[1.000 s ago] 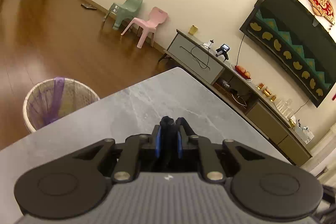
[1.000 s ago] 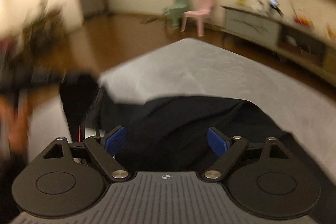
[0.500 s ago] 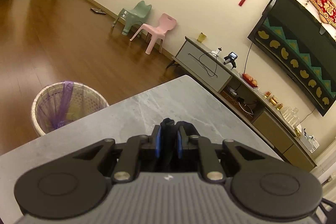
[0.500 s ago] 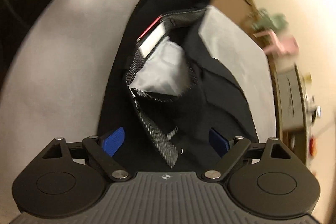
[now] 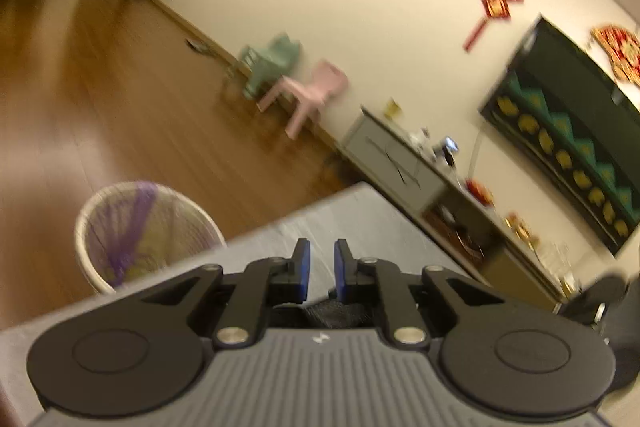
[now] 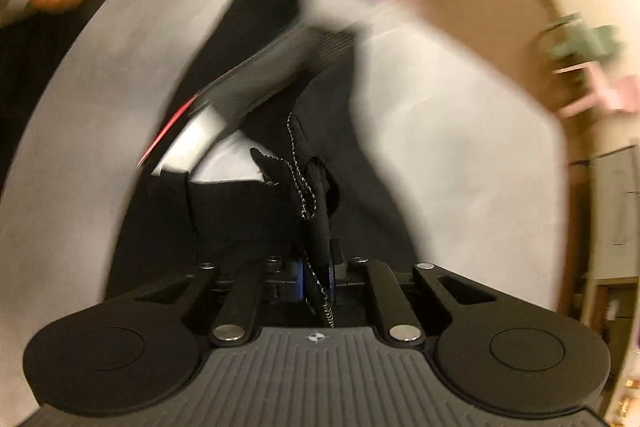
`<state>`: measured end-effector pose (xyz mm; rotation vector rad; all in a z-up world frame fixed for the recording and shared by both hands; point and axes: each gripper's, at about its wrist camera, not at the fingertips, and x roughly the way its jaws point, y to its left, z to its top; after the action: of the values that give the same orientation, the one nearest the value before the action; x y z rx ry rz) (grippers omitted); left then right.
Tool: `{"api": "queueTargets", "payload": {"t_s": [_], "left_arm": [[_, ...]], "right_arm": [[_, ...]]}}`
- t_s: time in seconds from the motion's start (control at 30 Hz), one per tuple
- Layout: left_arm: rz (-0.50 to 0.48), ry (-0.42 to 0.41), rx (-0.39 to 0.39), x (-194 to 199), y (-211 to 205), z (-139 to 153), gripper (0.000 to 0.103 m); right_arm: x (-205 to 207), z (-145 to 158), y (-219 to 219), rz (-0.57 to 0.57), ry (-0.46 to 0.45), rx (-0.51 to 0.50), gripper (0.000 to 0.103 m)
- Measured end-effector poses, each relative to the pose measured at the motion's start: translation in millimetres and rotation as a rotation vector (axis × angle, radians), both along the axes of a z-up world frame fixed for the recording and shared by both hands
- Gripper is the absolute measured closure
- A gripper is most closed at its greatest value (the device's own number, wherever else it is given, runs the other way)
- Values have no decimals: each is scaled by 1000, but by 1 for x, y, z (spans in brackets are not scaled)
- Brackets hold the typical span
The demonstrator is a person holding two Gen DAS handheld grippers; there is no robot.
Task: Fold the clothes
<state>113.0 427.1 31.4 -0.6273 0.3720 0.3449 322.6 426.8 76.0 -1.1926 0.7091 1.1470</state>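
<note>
A black garment (image 6: pixel 248 211) with a grey ribbed waistband (image 6: pixel 288 59) and a red tag lies on the grey marble table (image 6: pixel 460 163) in the blurred right wrist view. My right gripper (image 6: pixel 316 279) is shut on a stitched edge of this black garment. My left gripper (image 5: pixel 319 267) has its blue pads a little apart with nothing between them, above the table (image 5: pixel 360 211). A bit of dark cloth (image 5: pixel 336 311) shows low behind its fingers.
A white wicker basket (image 5: pixel 140 227) with a purple liner stands on the wood floor past the table's left edge. A green chair (image 5: pixel 272 63) and a pink chair (image 5: pixel 312 91), a low cabinet (image 5: pixel 396 163) and a dark wall panel (image 5: pixel 568 131) line the far wall.
My left gripper has opened and let go of the black cloth it held. My right gripper has closed on the garment's edge. Both views have swung and blurred.
</note>
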Motion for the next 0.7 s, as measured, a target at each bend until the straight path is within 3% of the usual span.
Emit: {"api": "queueTargets", "payload": {"t_s": [0.13,0.17,0.23,0.33,0.4,0.5,0.53,0.6,0.7], "left_arm": [[99,11,17,-1,9,0,88],[124,14,21,-1,11,-1,87],[150,31,6,0,15,-4,86],[178,33,13,-2,18,-3,86],[180,23,40,-4,14,1,85],[107,22,81,3,2,6,83],[62,26,94,8,-4,7,77],[-43,54,122,21,-20,5,75],[-119,80,151,33,-36,0,75]], "right_arm": [[52,39,29,-139,-260,207,91],[64,40,35,-196,-338,262,80],[82,34,43,-316,-421,328,27],[90,27,35,-474,-497,427,23],[85,21,19,-551,-473,482,23],[75,5,-7,-584,-320,527,23],[73,1,-18,-567,-252,523,22],[66,-8,-31,-496,-177,499,18],[74,-24,-29,-467,-131,440,17]]}}
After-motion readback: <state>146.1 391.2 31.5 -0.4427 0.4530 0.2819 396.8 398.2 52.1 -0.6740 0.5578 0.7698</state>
